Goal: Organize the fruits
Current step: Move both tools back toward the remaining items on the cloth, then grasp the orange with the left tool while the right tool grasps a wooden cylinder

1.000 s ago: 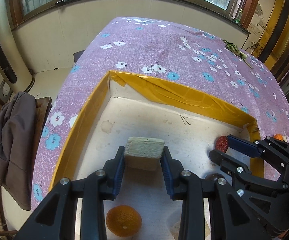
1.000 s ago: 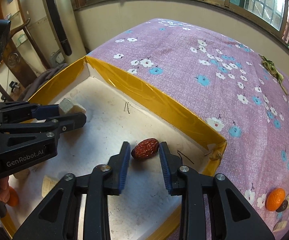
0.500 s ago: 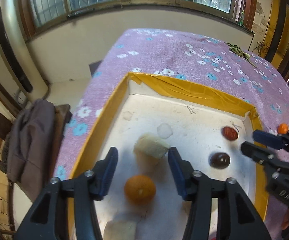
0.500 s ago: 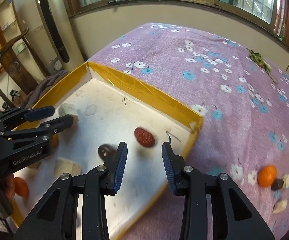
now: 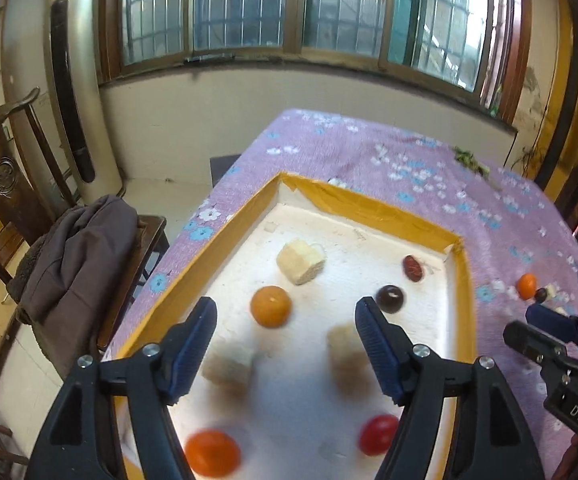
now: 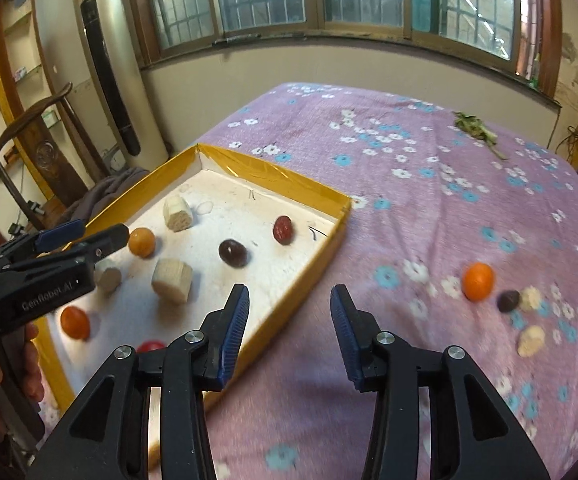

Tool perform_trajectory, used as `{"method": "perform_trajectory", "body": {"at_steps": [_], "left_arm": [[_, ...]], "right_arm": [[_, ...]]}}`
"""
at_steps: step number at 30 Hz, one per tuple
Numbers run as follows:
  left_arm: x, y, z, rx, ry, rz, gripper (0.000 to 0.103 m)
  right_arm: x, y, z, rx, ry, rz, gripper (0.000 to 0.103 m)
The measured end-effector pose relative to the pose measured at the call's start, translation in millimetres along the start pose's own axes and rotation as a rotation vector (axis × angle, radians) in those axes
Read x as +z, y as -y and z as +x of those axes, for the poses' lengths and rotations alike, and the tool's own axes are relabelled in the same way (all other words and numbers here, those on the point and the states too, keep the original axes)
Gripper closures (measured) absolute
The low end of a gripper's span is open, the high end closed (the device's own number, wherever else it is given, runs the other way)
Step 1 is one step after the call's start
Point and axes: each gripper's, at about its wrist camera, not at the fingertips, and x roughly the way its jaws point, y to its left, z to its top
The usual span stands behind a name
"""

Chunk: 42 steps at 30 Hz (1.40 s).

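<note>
**Both grippers empty over fruit tray**

We hold the left gripper point(image 5: 285, 320) above the yellow-rimmed tray point(image 5: 229, 240), jaws spread wide, nothing between them. Seen from the left wrist, an orange point(image 5: 271, 306) sits just ahead of the gap; a pale chunk point(image 5: 301, 260) lies beyond it, cut face showing. A dark round fruit point(image 5: 389, 299) rests near the right fingertip, w/ a red date point(image 5: 413, 269) farther back by the tray's corner. Two more pale chunks, another orange and a red fruit point(image 5: 377, 434) lie lower in frame, all blurred.

Our right gripper point(image 6: 289, 320) hangs over the tray's edge and the floral cloth point(image 6: 409, 200), jaws also wide apart, gripping nothing. Well off to its right on the cloth: a small orange point(image 6: 477, 281), a dark fruit point(image 6: 508, 301) just beside it, and two pale bits point(image 6: 532, 340) nearby.
</note>
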Motion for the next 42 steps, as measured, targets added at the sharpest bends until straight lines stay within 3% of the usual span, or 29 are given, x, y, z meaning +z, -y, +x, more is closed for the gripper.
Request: {"method": "perform_trajectory", "body": {"at_steps": [6, 19, 23, 29, 37, 38, 40, 41, 42], "left_arm": [[-12.6, 33.0, -22.7, -0.032, 0.049, 0.015, 0.027], [-19.9, 123.4, -35.9, -0.094, 0.045, 0.093, 0.022], [-22.0, 147.5, -32.4, -0.116, 0.020, 0.110, 0.020], [-26.2, 174.7, -21.3, -0.125, -0.032, 0.136, 0.020], [-21.6, 197.5, -5.0, -0.117, -0.076, 0.144, 0.020], [-20.3, 200.9, -2.6, -0.114, -0.080, 0.150, 0.020], [-17.6, 208.4, 2.4, -0.112, -0.086, 0.169, 0.019], [-16.2, 213.0, 5.4, -0.108, -0.090, 0.182, 0.019], [-14.4, 217.1, 8.8, -0.105, -0.093, 0.193, 0.019]], "right_arm": [[-20.6, 25.0, -29.4, -0.013, 0.028, 0.044, 0.057], [-54.2, 104.8, -63.4, -0.067, 0.034, 0.142, 0.056], [-60.0, 138.5, -67.0, -0.088, 0.033, 0.178, 0.051], [-61.2, 190.8, -46.5, -0.111, -0.011, 0.213, 0.050], [-55.8, 218.6, 2.5, -0.038, -0.089, 0.215, 0.050], [-55.6, 218.4, 6.2, -0.029, -0.092, 0.212, 0.051], [-55.2, 217.3, 9.7, -0.019, -0.082, 0.192, 0.061], [-54.5, 216.6, 11.4, -0.017, -0.082, 0.178, 0.072], [-53.7, 216.8, 12.4, -0.012, -0.081, 0.175, 0.074]]}}
